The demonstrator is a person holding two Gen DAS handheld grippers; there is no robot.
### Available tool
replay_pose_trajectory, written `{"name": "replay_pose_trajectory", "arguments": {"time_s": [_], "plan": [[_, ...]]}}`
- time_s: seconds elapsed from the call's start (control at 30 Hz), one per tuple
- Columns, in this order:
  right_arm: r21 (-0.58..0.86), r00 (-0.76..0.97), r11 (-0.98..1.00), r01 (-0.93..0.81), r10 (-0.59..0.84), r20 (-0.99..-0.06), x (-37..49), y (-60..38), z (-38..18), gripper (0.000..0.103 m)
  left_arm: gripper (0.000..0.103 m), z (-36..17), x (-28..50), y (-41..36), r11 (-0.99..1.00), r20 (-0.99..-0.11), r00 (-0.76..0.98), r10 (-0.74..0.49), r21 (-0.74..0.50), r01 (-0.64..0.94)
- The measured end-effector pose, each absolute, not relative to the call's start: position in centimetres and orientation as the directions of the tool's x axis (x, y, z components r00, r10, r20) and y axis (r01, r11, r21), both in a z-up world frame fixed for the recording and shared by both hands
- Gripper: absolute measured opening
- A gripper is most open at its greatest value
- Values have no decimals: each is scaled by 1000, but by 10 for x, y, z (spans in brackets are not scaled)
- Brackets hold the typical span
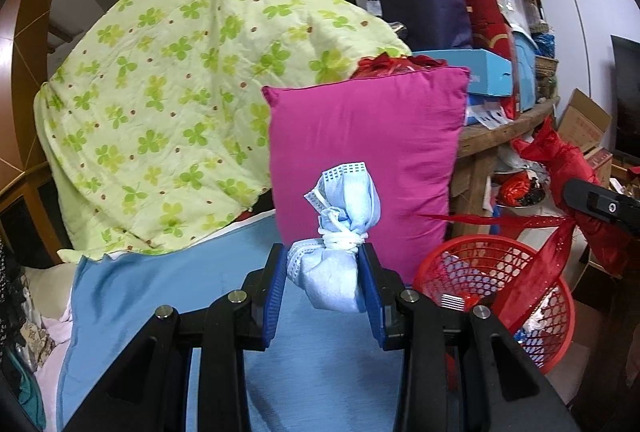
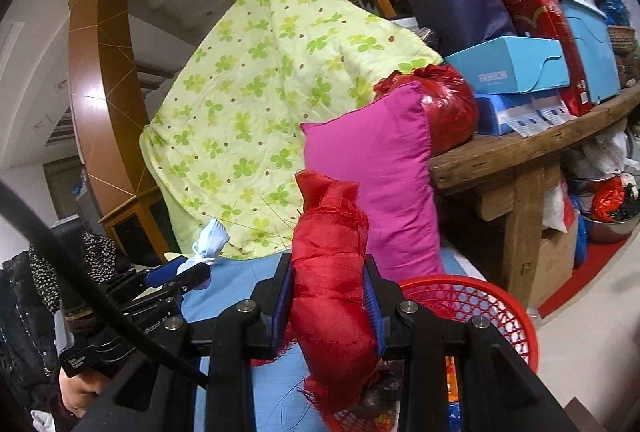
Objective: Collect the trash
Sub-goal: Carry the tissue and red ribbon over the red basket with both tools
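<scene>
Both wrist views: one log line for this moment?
left hand-held gripper: shut on face mask | right hand-held gripper: shut on red cloth | basket: near

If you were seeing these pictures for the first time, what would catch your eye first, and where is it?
Each pair of tongs is shut on a bundle of trash: the left tongs grip a knotted blue face mask, the right tongs a roll of red cloth. Behind them a magenta pillow stands upright against a clover-print quilt. A red mesh basket waits low on the right, beside the blue cloth.
</scene>
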State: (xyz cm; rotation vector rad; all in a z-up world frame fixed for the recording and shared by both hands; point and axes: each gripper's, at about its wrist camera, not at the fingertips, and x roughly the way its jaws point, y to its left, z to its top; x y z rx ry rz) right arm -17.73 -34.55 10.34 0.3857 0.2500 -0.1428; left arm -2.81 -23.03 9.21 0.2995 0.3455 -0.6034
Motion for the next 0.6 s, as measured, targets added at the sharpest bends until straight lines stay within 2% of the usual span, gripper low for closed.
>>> {"name": "replay_pose_trajectory", "arguments": {"time_s": [0.6], "plan": [[340, 947, 910, 237, -139, -288, -193, -358, 99, 34, 38, 85, -44, -257, 722, -419, 712, -563, 170, 671]]}}
